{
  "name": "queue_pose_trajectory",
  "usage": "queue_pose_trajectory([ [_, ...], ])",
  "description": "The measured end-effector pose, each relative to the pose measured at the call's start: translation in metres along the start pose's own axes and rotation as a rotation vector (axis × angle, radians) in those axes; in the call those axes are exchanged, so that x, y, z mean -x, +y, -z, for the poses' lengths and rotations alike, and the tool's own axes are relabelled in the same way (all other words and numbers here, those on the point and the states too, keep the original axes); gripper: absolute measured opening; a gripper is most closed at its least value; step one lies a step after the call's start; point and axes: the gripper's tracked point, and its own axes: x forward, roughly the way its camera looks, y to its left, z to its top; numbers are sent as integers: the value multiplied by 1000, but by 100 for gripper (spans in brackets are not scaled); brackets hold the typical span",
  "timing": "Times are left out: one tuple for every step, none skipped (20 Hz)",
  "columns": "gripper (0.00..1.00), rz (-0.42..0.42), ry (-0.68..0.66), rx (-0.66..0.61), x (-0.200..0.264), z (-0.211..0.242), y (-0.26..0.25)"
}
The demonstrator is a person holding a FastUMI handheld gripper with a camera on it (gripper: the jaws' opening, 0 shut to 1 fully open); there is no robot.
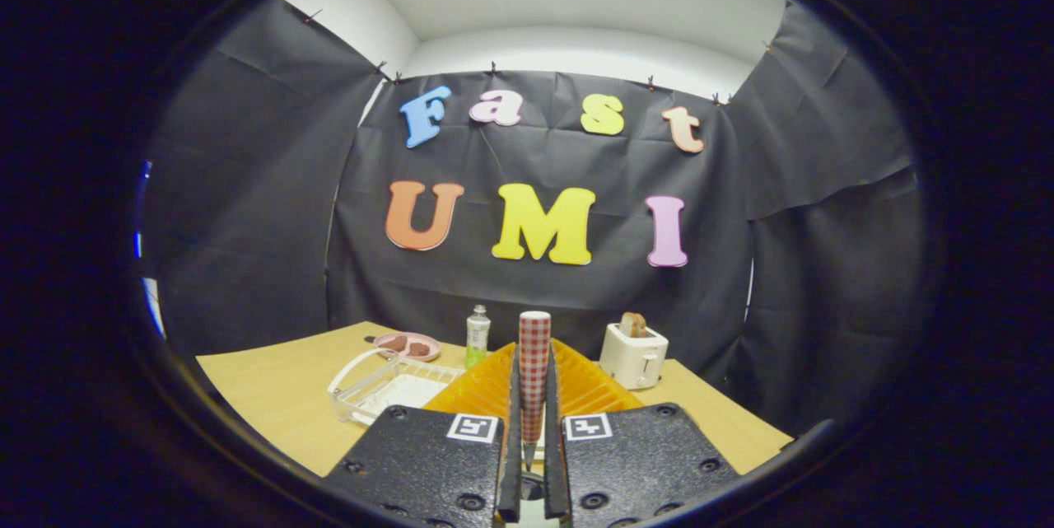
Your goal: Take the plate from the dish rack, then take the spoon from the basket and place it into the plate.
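Observation:
My gripper point(533, 396) is shut on a red-and-white checkered plate point(534, 338). The plate stands upright and edge-on between the two fingers, rising well above their tips. Just beyond the fingers lies the orange ribbed dish rack point(586, 386), with the plate's lower edge over it. To the left of the rack sits a clear wire-handled basket point(387, 388) with a white bottom; I cannot make out a spoon in it.
On the tan table point(263, 396), a pink dish with brown food point(408, 344) and a small green bottle point(477, 337) stand behind the basket. A white toaster holding bread point(632, 355) stands right of the rack. Black cloth walls close the booth.

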Motion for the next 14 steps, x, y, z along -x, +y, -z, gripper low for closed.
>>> queue_pose_trajectory([
  [16, -14, 3, -5, 5, 9, 12],
  [16, -21, 13, -13, 8, 18, 20],
  [16, -30, 23, -24, 10, 26, 28],
  [16, -41, 34, -42, 10, 33, 36],
  [16, -46, 47, -63, 9, 41, 41],
  [16, -46, 67, -84, 8, 50, 44],
  [16, -43, 87, -96, 4, 61, 43],
  [16, -31, 97, -106, 1, 68, 41],
  [16, -20, 104, -113, -3, 75, 37],
  [16, -7, 115, -123, -6, 83, 33],
  [16, 1, 127, -136, -6, 92, 30],
  [16, -5, 130, -147, -7, 96, 29],
  [16, -5, 129, -156, -8, 98, 27],
  [16, 0, 129, -162, -9, 100, 25],
])
